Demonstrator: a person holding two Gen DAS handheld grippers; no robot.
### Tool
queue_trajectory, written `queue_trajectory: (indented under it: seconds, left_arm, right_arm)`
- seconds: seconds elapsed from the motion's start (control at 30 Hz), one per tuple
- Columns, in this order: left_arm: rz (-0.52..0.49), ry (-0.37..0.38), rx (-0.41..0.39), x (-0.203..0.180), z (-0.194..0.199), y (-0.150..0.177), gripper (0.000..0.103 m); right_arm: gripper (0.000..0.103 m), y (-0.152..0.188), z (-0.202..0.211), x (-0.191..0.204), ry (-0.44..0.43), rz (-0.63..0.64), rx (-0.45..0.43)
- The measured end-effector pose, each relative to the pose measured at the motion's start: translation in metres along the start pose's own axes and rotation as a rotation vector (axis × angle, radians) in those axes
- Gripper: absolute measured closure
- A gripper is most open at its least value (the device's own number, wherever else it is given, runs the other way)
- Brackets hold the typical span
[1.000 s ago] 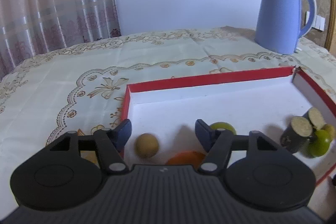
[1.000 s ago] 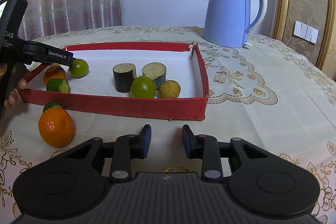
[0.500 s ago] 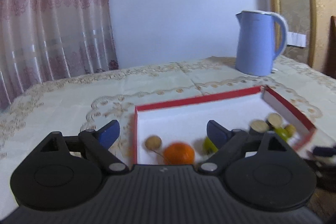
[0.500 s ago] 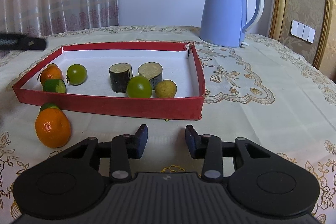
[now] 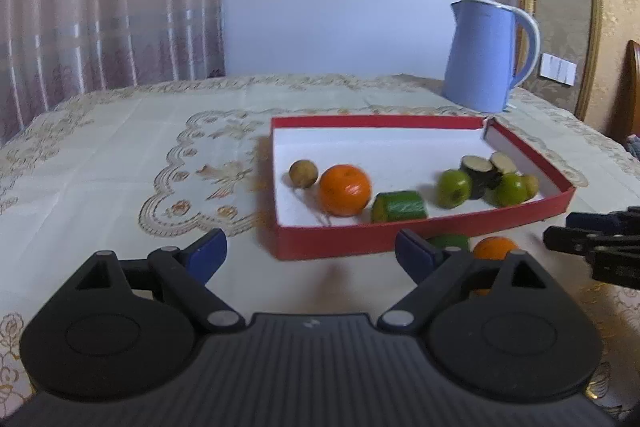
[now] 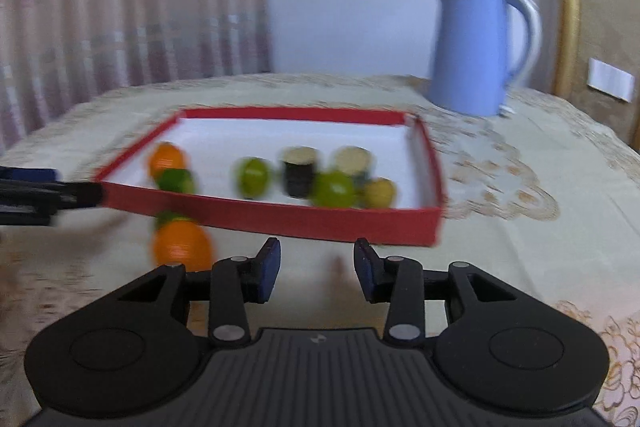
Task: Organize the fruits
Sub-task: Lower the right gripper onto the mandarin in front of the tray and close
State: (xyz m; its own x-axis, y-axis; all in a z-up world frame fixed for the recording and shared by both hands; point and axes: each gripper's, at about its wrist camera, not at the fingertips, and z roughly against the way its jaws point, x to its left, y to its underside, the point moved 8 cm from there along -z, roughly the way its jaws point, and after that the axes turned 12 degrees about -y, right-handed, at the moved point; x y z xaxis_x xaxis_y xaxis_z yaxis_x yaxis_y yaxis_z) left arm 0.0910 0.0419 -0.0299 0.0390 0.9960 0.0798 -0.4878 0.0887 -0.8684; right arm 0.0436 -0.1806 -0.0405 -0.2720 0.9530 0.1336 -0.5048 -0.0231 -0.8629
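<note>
Left gripper (image 5: 310,253): jaws wide apart, nothing between them; they have just been opening. It sits back from the near wall of the shallow red cardboard tray with white floor (image 5: 332,245), over bare embroidered cream tablecloth (image 5: 120,155).

Right gripper (image 6: 316,269): jaws parted only a little, having just eased open; nothing held.

Fruit not yet in the tray: round orange tangerine (image 6: 182,245) and, touching it on the far side, a small green lime (image 6: 170,217), both on the cloth just outside the tray's near wall, toward its near-left corner.

Key relation, right wrist view: the tangerine lies forward and left of the right gripper's jaws, close by. Left wrist view: same tangerine (image 5: 494,249) and lime (image 5: 448,241) lie off to the right, behind the left gripper's right finger. Judgement: both are near; neither is lined up. Round fruit, no long axis to match.

Already inside the tray: a second tangerine (image 5: 345,189), green pieces, dark cut cylinders, a brown round fruit (image 5: 303,173). Pale blue kettle (image 5: 486,57) stands beyond the far-right corner
</note>
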Motion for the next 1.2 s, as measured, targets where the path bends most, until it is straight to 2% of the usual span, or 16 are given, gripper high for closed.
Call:
queue_trajectory:
  seconds: [0.17, 0.37, 0.63, 1.0, 1.2]
  left_arm:
    - [0.015, -0.009, 0.016, 0.007, -0.004, 0.006, 0.013]
    - [0.020, -0.004, 0.024, 0.009, -0.007, 0.011, 0.012]
    - [0.044, 0.002, 0.042, 0.012, -0.011, 0.014, 0.011]
    - [0.045, 0.003, 0.044, 0.011, -0.012, 0.015, 0.010]
    - [0.038, 0.009, 0.046, 0.010, -0.012, 0.015, 0.010]
  right_arm:
    - [0.064, -0.006, 0.003, 0.036, -0.099, 0.043, -0.004]
    - [0.064, -0.002, -0.009, 0.062, -0.125, 0.093, 0.019]
    - [0.064, 0.002, -0.015, 0.075, -0.126, 0.119, 0.038]
    - [0.064, 0.005, -0.029, 0.073, -0.091, 0.109, 0.062]
    - [0.065, 0.002, -0.028, 0.067, -0.094, 0.084, 0.036]
